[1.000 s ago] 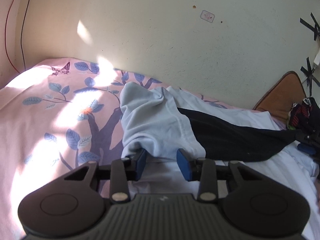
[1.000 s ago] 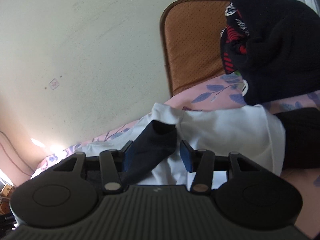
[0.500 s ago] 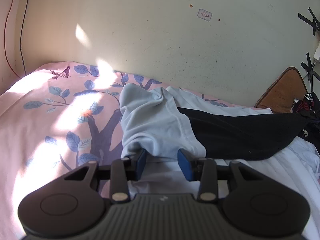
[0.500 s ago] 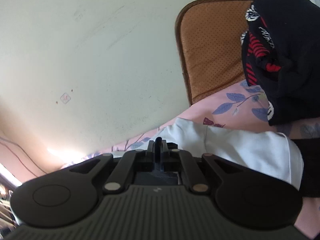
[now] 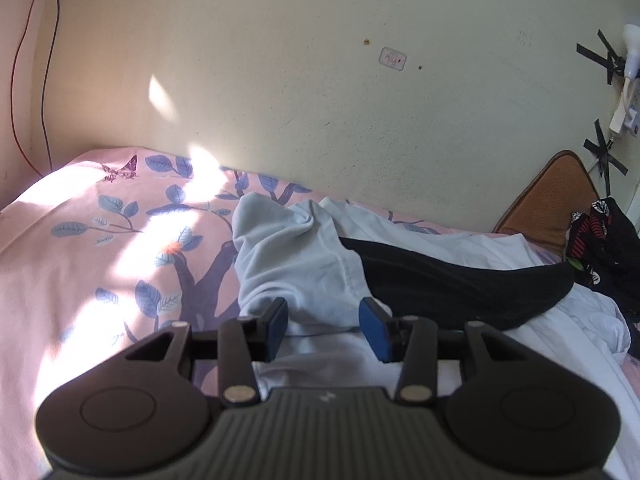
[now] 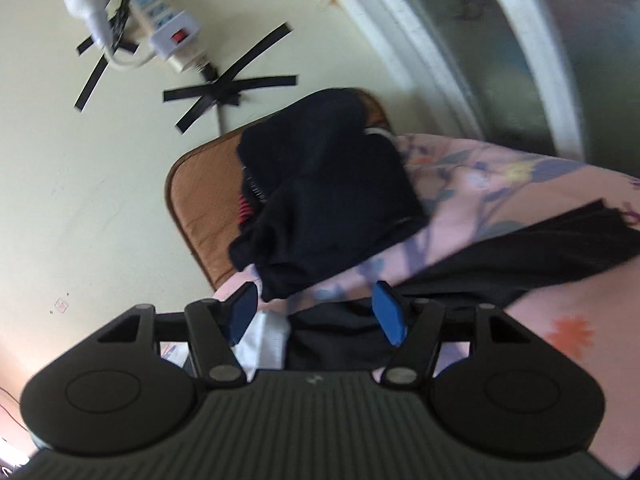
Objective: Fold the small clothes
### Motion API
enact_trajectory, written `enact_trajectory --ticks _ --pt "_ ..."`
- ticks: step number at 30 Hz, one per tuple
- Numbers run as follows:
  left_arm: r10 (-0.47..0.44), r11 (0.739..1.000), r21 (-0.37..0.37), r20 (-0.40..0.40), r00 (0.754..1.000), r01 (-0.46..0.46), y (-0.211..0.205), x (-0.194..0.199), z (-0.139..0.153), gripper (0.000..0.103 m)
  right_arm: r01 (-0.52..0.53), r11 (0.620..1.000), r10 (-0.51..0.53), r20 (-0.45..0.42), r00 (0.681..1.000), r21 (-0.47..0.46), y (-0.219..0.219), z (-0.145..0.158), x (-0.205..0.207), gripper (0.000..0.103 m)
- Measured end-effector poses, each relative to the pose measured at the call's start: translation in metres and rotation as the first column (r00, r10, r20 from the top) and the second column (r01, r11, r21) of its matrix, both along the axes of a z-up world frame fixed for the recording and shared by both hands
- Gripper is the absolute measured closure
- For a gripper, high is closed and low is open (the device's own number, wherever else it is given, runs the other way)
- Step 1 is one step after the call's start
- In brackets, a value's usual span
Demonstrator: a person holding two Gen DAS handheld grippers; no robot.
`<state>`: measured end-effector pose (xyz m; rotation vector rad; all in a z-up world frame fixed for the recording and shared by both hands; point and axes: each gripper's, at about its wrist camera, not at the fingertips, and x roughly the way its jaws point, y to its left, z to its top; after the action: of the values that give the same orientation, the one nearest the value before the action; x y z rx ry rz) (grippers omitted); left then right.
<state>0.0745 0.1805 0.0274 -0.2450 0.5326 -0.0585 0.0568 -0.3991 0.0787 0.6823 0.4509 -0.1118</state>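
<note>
Status on the left gripper (image 5: 323,330): I read its blue pads (image 5: 277,330) as spread apart, with nothing pinched between them. Directly ahead of the pads lies the pale blue garment (image 5: 296,260), bunched into folds on the pink floral bedsheet (image 5: 80,264). Its lower hem sits just in front of the gap between the pads; I cannot tell whether either pad touches the cloth. A black garment (image 5: 460,288) lies stretched across white fabric (image 5: 560,340) to the right of the pale blue one, and the two overlap where they meet. Sunlight patches fall across the sheet on the left. A brown cushion (image 5: 552,200) leans against the cream wall (image 5: 320,80) at the far right, with a dark pile of clothes (image 5: 604,244) beside it.

Status on the right gripper (image 6: 316,312): I read its pads as spread wide, also holding nothing. This view is tilted and blurred. Below the pads I see a strip of white cloth (image 6: 264,340) next to dark fabric (image 6: 336,340). Ahead, a dark heap of clothing (image 6: 328,200) rests against the brown cushion (image 6: 200,200) on the floral sheet (image 6: 500,184). A power strip (image 6: 168,24) is fixed to the wall with black tape (image 6: 232,92).
</note>
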Motion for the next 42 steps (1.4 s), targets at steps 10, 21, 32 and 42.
enact_trajectory --ticks 10,21,32,42 --pt "-0.028 1.000 -0.008 -0.022 0.999 0.027 -0.005 0.004 -0.006 0.062 0.231 0.965 -0.217 -0.113 0.970 0.127 -0.058 -0.055 -0.016 0.038" --pt "-0.010 1.000 -0.023 -0.031 0.999 0.009 -0.001 0.005 -0.007 0.062 0.200 0.979 -0.202 0.147 0.968 0.027 -0.045 0.001 0.013 0.100" --pt "0.003 0.997 -0.081 0.009 1.000 -0.002 0.012 -0.002 0.002 0.062 -0.325 0.896 0.427 0.387 0.817 -0.304 0.184 0.137 0.085 0.100" --pt "0.046 0.987 -0.155 -0.006 0.999 -0.046 0.034 0.000 0.000 0.061 -0.813 0.538 0.839 0.042 0.543 -0.223 0.351 0.034 0.127 0.087"
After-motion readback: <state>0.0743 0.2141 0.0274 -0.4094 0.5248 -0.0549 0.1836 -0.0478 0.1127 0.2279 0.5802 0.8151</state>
